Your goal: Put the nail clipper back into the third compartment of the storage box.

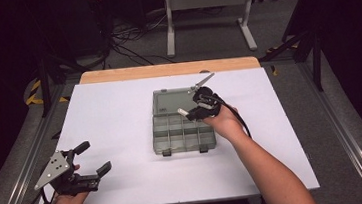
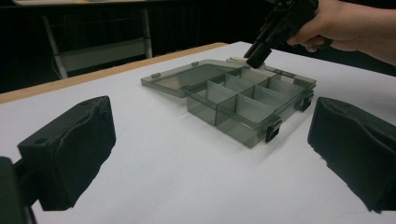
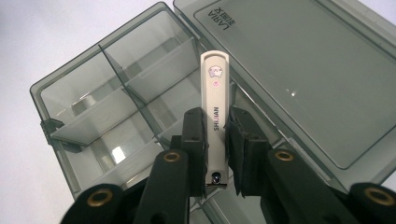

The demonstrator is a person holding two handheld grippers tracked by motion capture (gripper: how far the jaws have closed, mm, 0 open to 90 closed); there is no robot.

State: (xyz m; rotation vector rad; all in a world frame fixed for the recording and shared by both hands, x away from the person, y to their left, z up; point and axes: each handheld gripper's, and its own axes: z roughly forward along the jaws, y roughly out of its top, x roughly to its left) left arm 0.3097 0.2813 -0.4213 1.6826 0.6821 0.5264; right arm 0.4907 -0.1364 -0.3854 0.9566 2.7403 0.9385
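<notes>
Smoky grey plastic box [image 1: 182, 127] sits open mid-table, so I'll place everything off that. Way off to its near-left, the left gripper [image 1: 93, 158] hangs by the table edge with its jaws spread wide and nothing between them; from its own view the box [image 2: 243, 100] is well out ahead and it's not involved.

Over the box's far-right corner, right along the hinge line between the compartments and the flipped-back lid [image 3: 308, 74], the right gripper [image 1: 189, 112] is clamped on a white nail clipper [image 3: 215, 112]. That hand is clearly the nearer one.

The clipper runs in line with the jaws: its round end sticks out past the fingertips, and the pivot end is tucked back between them. It hangs just above the back row of compartments [image 3: 154, 60], which lie below and slightly left of its tip in the right gripper view. My guess is it's headed into one of those, though I can't tell which.
</notes>
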